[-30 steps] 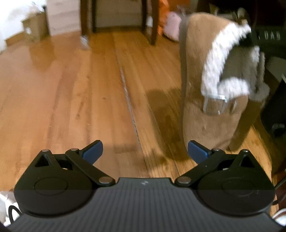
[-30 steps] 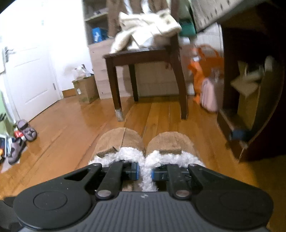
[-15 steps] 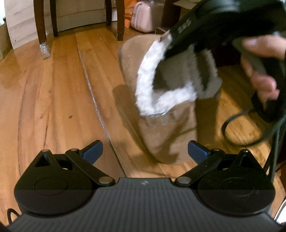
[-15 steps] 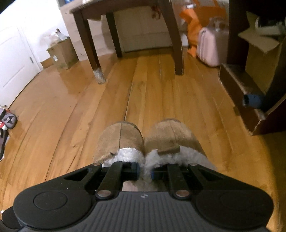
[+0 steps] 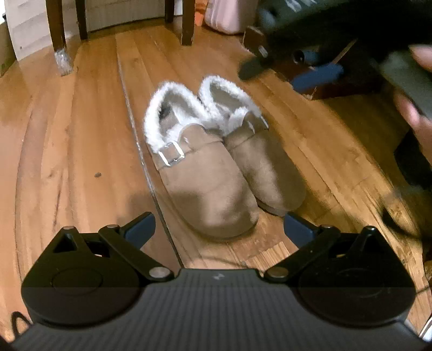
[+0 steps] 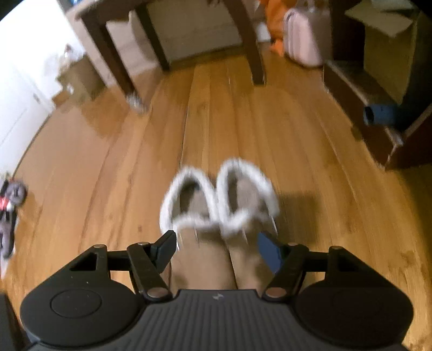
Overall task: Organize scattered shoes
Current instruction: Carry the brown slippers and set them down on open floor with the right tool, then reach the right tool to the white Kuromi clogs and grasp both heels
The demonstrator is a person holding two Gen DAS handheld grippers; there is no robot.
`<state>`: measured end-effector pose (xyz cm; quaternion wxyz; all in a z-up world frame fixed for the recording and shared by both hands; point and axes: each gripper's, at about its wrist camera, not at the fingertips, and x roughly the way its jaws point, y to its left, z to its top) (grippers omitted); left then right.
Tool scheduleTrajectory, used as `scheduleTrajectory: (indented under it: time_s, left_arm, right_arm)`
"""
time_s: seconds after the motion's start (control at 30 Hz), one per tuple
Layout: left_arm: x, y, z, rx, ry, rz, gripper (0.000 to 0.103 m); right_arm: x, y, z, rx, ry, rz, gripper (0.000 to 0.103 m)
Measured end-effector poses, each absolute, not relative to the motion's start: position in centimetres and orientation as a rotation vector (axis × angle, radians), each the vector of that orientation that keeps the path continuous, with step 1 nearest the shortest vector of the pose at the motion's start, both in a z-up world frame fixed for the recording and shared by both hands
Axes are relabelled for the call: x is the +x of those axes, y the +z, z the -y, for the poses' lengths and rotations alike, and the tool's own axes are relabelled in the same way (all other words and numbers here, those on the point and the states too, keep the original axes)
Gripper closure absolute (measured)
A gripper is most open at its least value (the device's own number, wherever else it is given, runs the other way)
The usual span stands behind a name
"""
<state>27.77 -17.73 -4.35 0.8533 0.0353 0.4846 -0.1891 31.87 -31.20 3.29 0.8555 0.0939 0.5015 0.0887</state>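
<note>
Two tan suede slippers with white fleece lining stand side by side on the wood floor, the left slipper [image 5: 205, 183] and the right slipper [image 5: 264, 167] touching, toes toward me in the left wrist view. They also show in the right wrist view [image 6: 218, 205], blurred. My left gripper [image 5: 218, 229] is open and empty just short of the toes. My right gripper [image 6: 216, 248] is open above the pair, its fingers straddling both slippers without gripping. It appears blurred at the upper right of the left wrist view [image 5: 318, 70].
Dark chair legs [image 5: 186, 21] stand on the floor behind the slippers. A dark wooden shelf unit [image 6: 378, 113] with a cardboard box is at the right. A pink bag [image 6: 305, 37] sits by the wall. Another pair of grey sandals [image 6: 10, 205] lies far left.
The right gripper opened and let go of the slipper pair, which now stands on the floor. It has lifted up and back. The left gripper stays open.
</note>
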Motion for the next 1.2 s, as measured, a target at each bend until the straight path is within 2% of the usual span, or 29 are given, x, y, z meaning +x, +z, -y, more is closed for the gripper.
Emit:
scheduleTrajectory:
  time_s: [0.33, 0.4, 0.53, 0.63, 0.8, 0.87, 1.07, 1.2]
  left_arm:
    - [27.2, -4.9, 17.8, 0.073, -0.368, -1.043, 0.0]
    - [27.0, -4.9, 17.6, 0.065, -0.362, -1.055, 0.0]
    - [25.0, -4.8, 17.0, 0.062, -0.37, -1.106, 0.0]
    - [22.4, -4.4, 16.5, 0.09, -0.402, -1.135, 0.0]
    - [17.1, -4.7, 15.0, 0.15, -0.402, -1.183, 0.0]
    - [15.5, -4.8, 14.5, 0.13, -0.413, -1.198, 0.0]
    - [11.4, -3.5, 13.0, 0.084, -0.425, -1.187, 0.0]
    - [10.1, -3.5, 13.6, 0.124, -0.467, -1.192, 0.0]
  right_arm:
    - [29.0, 2.3, 32.0, 0.273, 0.215, -1.092, 0.035]
    - [28.3, 2.4, 32.1, 0.285, 0.209, -1.161, 0.028]
    - [26.7, 3.0, 31.6, 0.179, 0.165, -1.335, 0.028]
    - [23.9, 3.7, 31.8, 0.107, 0.148, -1.448, 0.022]
    - [19.9, 1.8, 32.6, 0.216, 0.175, -1.637, 0.022]
    - [18.4, 0.7, 32.8, 0.246, 0.146, -1.702, 0.026]
    - [15.8, 0.5, 32.0, 0.227, 0.156, -1.691, 0.027]
    - [14.9, -2.1, 31.4, 0.221, 0.147, -1.794, 0.027]
